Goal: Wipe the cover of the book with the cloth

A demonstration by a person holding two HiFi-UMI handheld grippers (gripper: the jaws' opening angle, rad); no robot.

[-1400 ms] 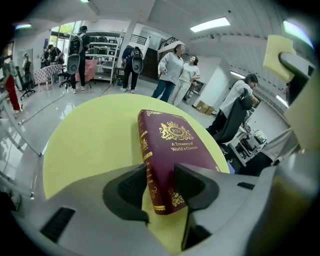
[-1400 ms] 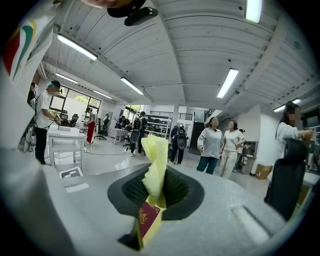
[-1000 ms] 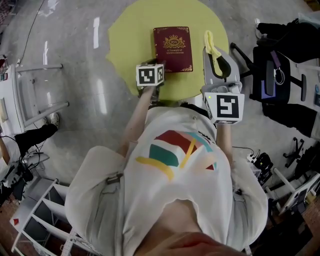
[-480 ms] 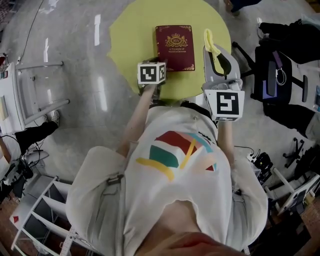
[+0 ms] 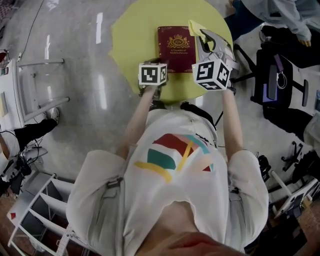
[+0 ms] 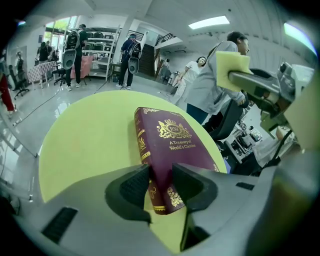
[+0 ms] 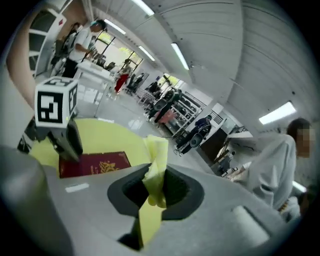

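Note:
A dark red book point(image 5: 176, 45) with gold print lies flat on the round yellow table point(image 5: 135, 35). My left gripper point(image 5: 159, 65) sits at the book's near left corner. In the left gripper view that corner of the book point(image 6: 170, 145) fills the gap between the jaws of the left gripper point(image 6: 161, 185), which are shut on it. My right gripper point(image 5: 204, 34) hovers by the book's far right edge, shut on a yellow cloth point(image 5: 196, 26). The right gripper view shows the right gripper point(image 7: 155, 187) with a fold of the cloth point(image 7: 157, 165) pinched between its pads, above the book point(image 7: 95, 164).
A dark chair with bags point(image 5: 275, 75) stands right of the table, and a person in grey point(image 5: 280, 15) is at the far right. A white frame point(image 5: 30, 95) stands on the left floor, white shelving point(image 5: 35, 220) at the near left.
My right gripper has swung left and forward with the cloth, from beside the table's right rim to the book's far right edge. The left gripper and the book have stayed put.

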